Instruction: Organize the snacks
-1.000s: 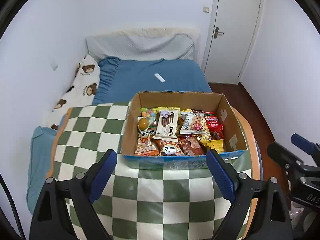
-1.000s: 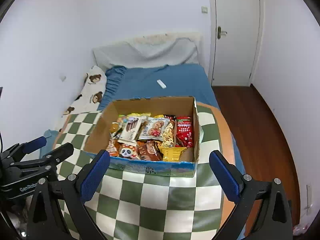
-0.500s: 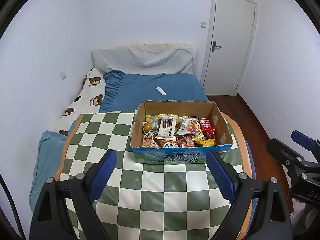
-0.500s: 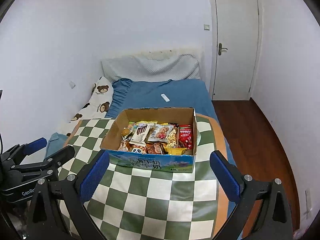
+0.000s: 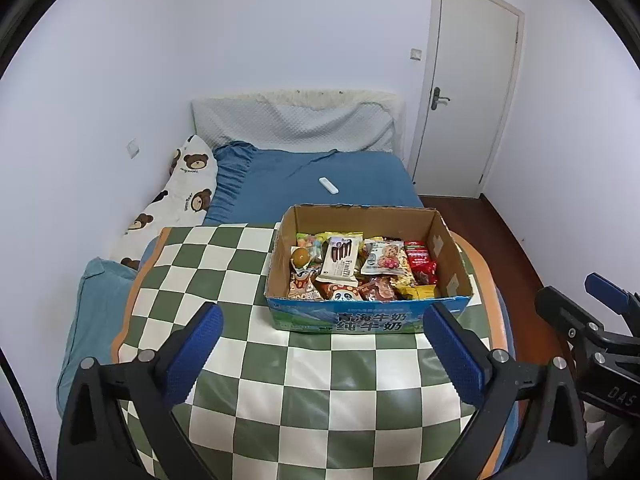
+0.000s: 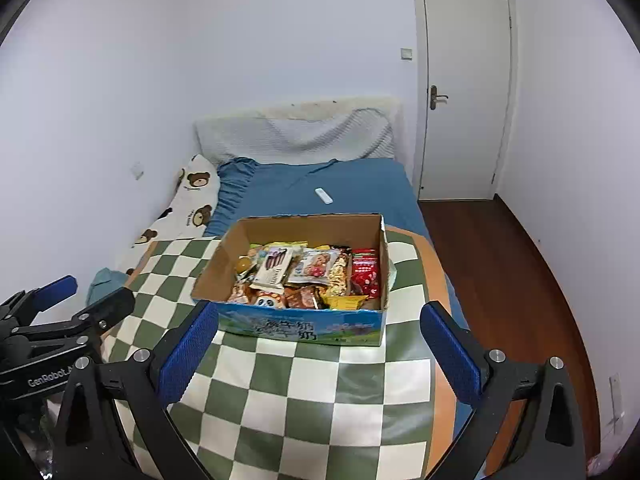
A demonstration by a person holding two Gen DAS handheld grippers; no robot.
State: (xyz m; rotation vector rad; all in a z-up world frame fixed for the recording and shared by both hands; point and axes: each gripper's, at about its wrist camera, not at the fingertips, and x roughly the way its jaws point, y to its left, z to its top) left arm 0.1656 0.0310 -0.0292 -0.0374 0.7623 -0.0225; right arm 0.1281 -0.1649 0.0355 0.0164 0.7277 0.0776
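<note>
A cardboard box (image 5: 360, 220) with a blue printed front sits on a green-and-white checkered mat (image 5: 224, 264). Several snack packets (image 5: 360, 268) fill it, among them a white biscuit pack, a red bag and a panda pack. My left gripper (image 5: 322, 320) hangs short of the box's near side. Its jaws are opening, with nothing between the blue pads. In the right wrist view the box (image 6: 304, 226) lies ahead, and my right gripper (image 6: 320, 314) stands open and empty before its front wall. Each gripper shows at the edge of the other's view.
The mat covers the foot of a bed with a blue sheet (image 5: 320, 172). A white remote (image 5: 329, 185) lies on the sheet, and a bear-print pillow (image 5: 180, 196) rests along the left wall. Wooden floor (image 6: 500, 264) and a closed white door (image 6: 464, 80) are to the right.
Both grippers have drawn back and up from the box, which now looks smaller and farther away. The left pads stand slightly wider apart than before.
</note>
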